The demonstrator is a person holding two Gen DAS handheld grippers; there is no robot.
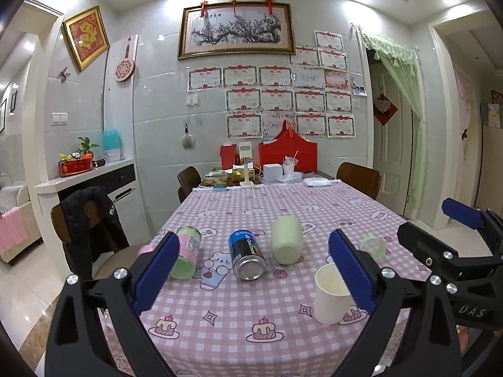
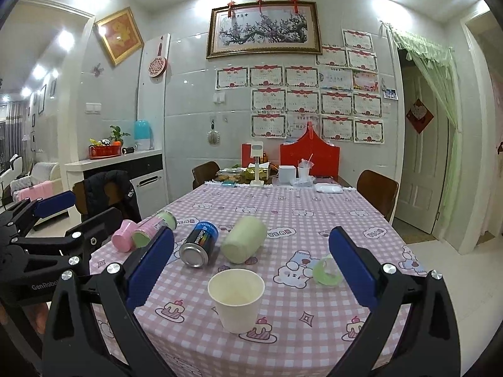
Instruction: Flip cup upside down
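Observation:
A white paper cup [image 2: 236,298] stands upright, mouth up, near the front edge of the pink checked tablecloth. In the left wrist view the cup [image 1: 330,298] is partly behind my left gripper's right finger. My right gripper [image 2: 251,270] is open and empty, with the cup between and just beyond its blue pads. My left gripper [image 1: 254,273] is open and empty, to the left of the cup. The right gripper also shows at the right edge of the left wrist view [image 1: 452,235].
Lying on the table [image 2: 314,220] beyond the cup are a blue can [image 2: 198,243], a pale green cup [image 2: 243,243], a pink-green tin [image 2: 154,228], a pink cup [image 2: 124,235] and a green tape roll [image 2: 327,270]. Chairs stand around the table; boxes crowd the far end.

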